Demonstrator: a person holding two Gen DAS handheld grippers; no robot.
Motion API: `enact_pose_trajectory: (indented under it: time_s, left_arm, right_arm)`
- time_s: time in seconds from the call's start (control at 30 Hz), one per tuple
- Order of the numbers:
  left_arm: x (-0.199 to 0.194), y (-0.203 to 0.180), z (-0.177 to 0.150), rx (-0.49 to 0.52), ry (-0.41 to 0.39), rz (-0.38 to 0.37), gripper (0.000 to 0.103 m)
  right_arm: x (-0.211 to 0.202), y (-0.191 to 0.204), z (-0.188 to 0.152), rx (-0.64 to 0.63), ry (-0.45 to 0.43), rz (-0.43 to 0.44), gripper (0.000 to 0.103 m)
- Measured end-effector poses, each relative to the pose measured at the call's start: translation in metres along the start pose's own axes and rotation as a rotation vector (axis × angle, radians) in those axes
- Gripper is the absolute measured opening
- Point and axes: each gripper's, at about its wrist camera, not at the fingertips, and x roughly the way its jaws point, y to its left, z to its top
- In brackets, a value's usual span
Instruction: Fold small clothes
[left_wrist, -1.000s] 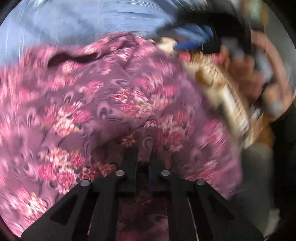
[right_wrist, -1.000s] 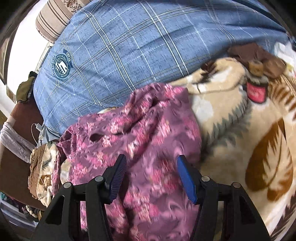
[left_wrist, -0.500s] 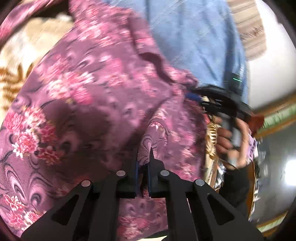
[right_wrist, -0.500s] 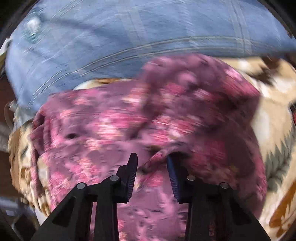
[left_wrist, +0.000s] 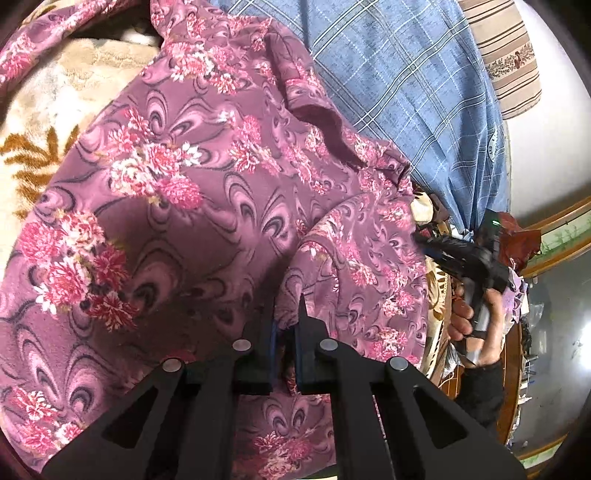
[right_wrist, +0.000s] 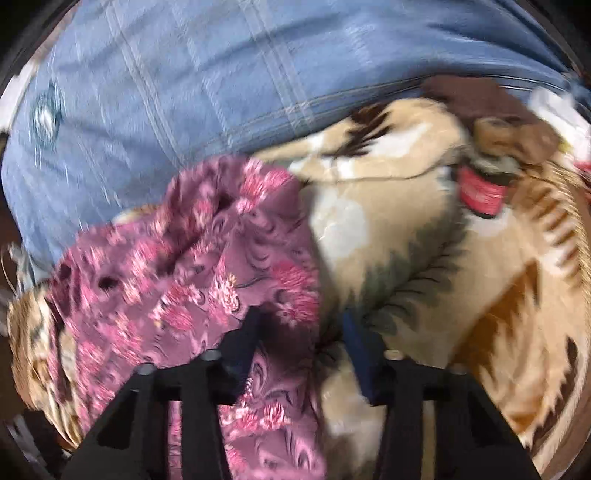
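Right tongs (right_wrist: 301, 326) shifted to floral cloth (left_wrist: 221, 192) edge, closing; left tongs (left_wrist: 284, 314) pinch fold.

Surface: bed covered by a plush beige blanket (right_wrist: 424, 229) with brown leaf print, right half of the right wrist view.
On it, lower left: crumpled purple floral fleece garment (right_wrist: 207, 266).
Along the top: blue checked pillow (right_wrist: 192, 85).

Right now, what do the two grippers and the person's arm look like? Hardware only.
Left gripper: matte black angular linkage with triangular cutouts, round silver pivot pins, blue pads on the inner faces of the fingers. Right gripper: same black frame and blue pads, blurred. In the left wrist view its body carries a small green light; the hand gripping it ends in a black sleeve.
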Motion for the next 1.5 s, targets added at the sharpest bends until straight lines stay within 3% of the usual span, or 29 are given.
enact_pose_trajectory:
  time_s: [0.03, 0.1, 0.2, 0.3, 0.37, 0.4, 0.47, 0.5, 0.53, 0.67, 0.7, 0.73, 0.8, 0.9, 1.03, 1.17, 1.27, 1.33, 1.43, 1.47, 1.5]
  left_arm:
    - [-0.007, -0.002, 0.001, -0.009, 0.003, -0.018, 0.004]
    - [-0.031, -0.002, 0.0, -0.023, -0.02, -0.073, 0.004]
    - [-0.059, 0.015, -0.005, -0.047, -0.075, -0.053, 0.004]
    - [-0.041, 0.045, -0.009, -0.105, -0.015, -0.012, 0.004]
    - [-0.03, 0.055, -0.013, -0.145, 0.024, -0.033, 0.004]
    - [-0.029, 0.053, -0.013, -0.136, 0.026, -0.04, 0.004]
    - [-0.032, 0.044, -0.013, -0.078, 0.003, -0.015, 0.004]
    - [-0.033, 0.041, -0.014, -0.063, 0.0, -0.011, 0.004]
    - [-0.033, 0.04, -0.015, -0.055, 0.0, -0.006, 0.004]
    - [-0.032, 0.04, -0.014, -0.052, 0.006, 0.017, 0.004]
    - [-0.031, 0.041, -0.013, -0.054, 0.007, 0.013, 0.004]
    - [-0.033, 0.04, -0.013, -0.056, 0.002, 0.01, 0.004]
    - [-0.039, 0.04, -0.012, -0.05, -0.009, 0.015, 0.004]
    - [-0.042, 0.044, -0.009, -0.064, -0.03, 0.026, 0.004]
    - [-0.022, 0.056, -0.009, -0.097, 0.013, 0.027, 0.004]
    - [-0.019, 0.058, -0.01, -0.088, 0.023, 0.027, 0.005]
    - [-0.027, 0.059, -0.009, -0.095, 0.002, 0.033, 0.007]
    - [-0.034, 0.056, -0.006, -0.082, -0.026, 0.045, 0.008]
    - [-0.053, 0.042, -0.005, -0.02, -0.113, 0.091, 0.008]
    - [-0.058, 0.039, -0.005, -0.002, -0.138, 0.101, 0.013]
    - [-0.065, 0.035, -0.006, 0.016, -0.169, 0.112, 0.025]
  right_arm:
    - [0.009, 0.004, 0.001, -0.02, 0.023, -0.021, 0.004]
    - [0.002, 0.007, 0.002, -0.001, 0.013, -0.015, 0.005]
    - [-0.038, 0.016, -0.008, -0.009, -0.082, 0.05, 0.005]
    - [-0.024, 0.027, -0.015, -0.07, -0.014, 0.052, 0.014]
    - [-0.013, 0.033, -0.012, -0.075, 0.02, 0.034, 0.016]
    - [-0.017, 0.033, -0.008, -0.061, 0.001, 0.054, 0.019]
    - [-0.031, 0.039, 0.008, -0.041, -0.063, 0.109, 0.049]
    - [-0.034, 0.045, 0.015, -0.045, -0.08, 0.104, 0.074]
    - [-0.034, 0.055, 0.028, -0.067, -0.104, 0.068, 0.076]
    - [0.007, 0.079, 0.078, -0.151, -0.077, -0.08, 0.066]
    - [0.023, 0.081, 0.089, -0.156, -0.058, -0.12, 0.058]
    - [0.039, 0.081, 0.096, -0.168, -0.028, -0.154, 0.046]
    - [0.064, 0.081, 0.108, -0.194, 0.036, -0.215, 0.006]
    - [0.043, 0.074, 0.12, -0.134, -0.041, -0.186, 0.004]
    - [0.028, 0.073, 0.13, -0.112, -0.112, -0.204, 0.005]
    - [0.087, 0.073, 0.13, -0.166, -0.012, -0.32, 0.005]
    - [0.106, 0.072, 0.124, -0.201, 0.014, -0.354, 0.012]
    - [0.076, 0.082, 0.115, -0.208, -0.051, -0.342, 0.029]
    - [0.006, 0.096, 0.085, -0.191, -0.164, -0.211, 0.054]
    - [-0.018, 0.101, 0.07, -0.193, -0.197, -0.171, 0.058]
    - [-0.046, 0.109, 0.046, -0.206, -0.236, -0.112, 0.066]
